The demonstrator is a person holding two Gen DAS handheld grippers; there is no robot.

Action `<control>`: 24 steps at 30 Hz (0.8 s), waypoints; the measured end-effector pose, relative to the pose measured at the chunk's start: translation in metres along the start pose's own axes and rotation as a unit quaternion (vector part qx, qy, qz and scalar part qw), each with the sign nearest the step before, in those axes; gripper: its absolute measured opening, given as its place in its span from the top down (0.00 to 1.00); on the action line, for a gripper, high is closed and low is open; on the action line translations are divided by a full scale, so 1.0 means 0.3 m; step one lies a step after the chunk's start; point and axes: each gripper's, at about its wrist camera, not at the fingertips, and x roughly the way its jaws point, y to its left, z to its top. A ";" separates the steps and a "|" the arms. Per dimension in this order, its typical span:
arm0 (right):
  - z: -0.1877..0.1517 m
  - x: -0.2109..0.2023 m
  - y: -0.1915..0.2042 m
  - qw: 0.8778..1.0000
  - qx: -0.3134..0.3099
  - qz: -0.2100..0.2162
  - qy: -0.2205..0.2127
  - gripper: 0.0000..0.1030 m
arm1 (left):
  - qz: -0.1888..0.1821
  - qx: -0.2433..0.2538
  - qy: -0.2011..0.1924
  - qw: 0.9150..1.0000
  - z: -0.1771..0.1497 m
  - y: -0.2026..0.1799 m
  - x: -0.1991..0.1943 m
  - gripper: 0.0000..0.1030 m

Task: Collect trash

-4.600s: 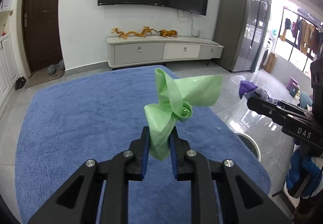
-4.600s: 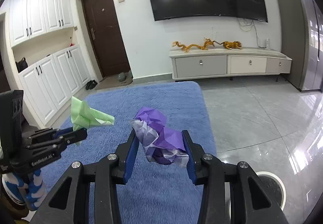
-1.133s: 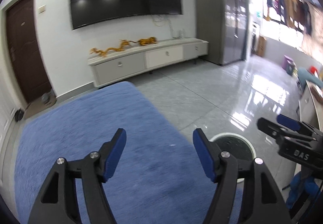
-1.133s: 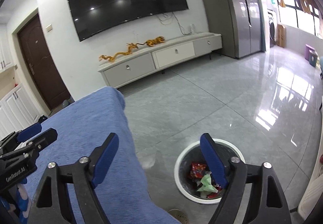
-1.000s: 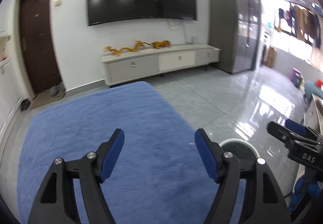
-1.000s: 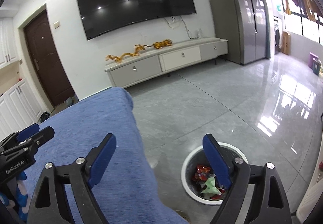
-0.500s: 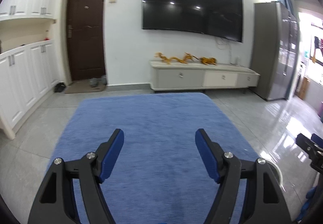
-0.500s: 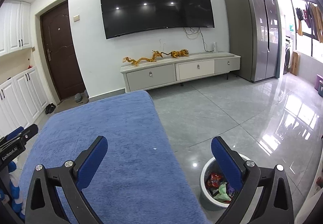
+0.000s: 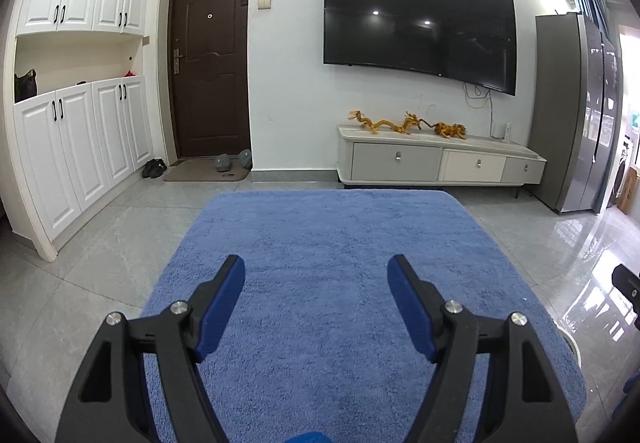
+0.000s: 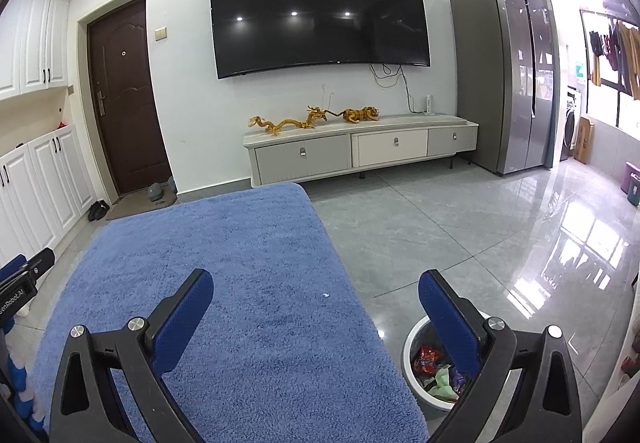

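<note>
Both hand-held grippers, left gripper [image 9: 316, 293] and right gripper [image 10: 316, 307], hover spread and empty over the blue plush cover [image 10: 248, 263], presumably scanning for leftovers, while collected wrappers [image 10: 434, 369] lie in the white bin [image 10: 412, 379] at the right view's five o'clock.

We have two fisheye views, each looking forward along its own tongs, low over a blue-covered tabletop [image 9: 320, 243] toward the wall television [image 9: 416, 27]. The left view faces it squarely; the right view sits further right, taking in the floor bin [image 10: 412, 375]. Both share tabletop, television and cabinet [image 10: 360, 153].
</note>
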 end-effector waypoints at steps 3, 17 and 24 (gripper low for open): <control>-0.001 -0.004 0.001 1.000 0.000 0.000 -0.002 0.00 | 0.003 0.002 -0.005 1.000 0.007 -0.011 -0.010 0.30; -0.013 -0.031 -0.044 0.999 0.016 -0.038 -0.013 0.00 | -0.029 0.015 -0.010 0.999 0.000 -0.057 -0.048 0.29; -0.025 -0.047 -0.112 0.996 0.034 -0.076 -0.010 0.00 | -0.060 0.025 -0.011 0.998 -0.002 -0.111 -0.066 0.29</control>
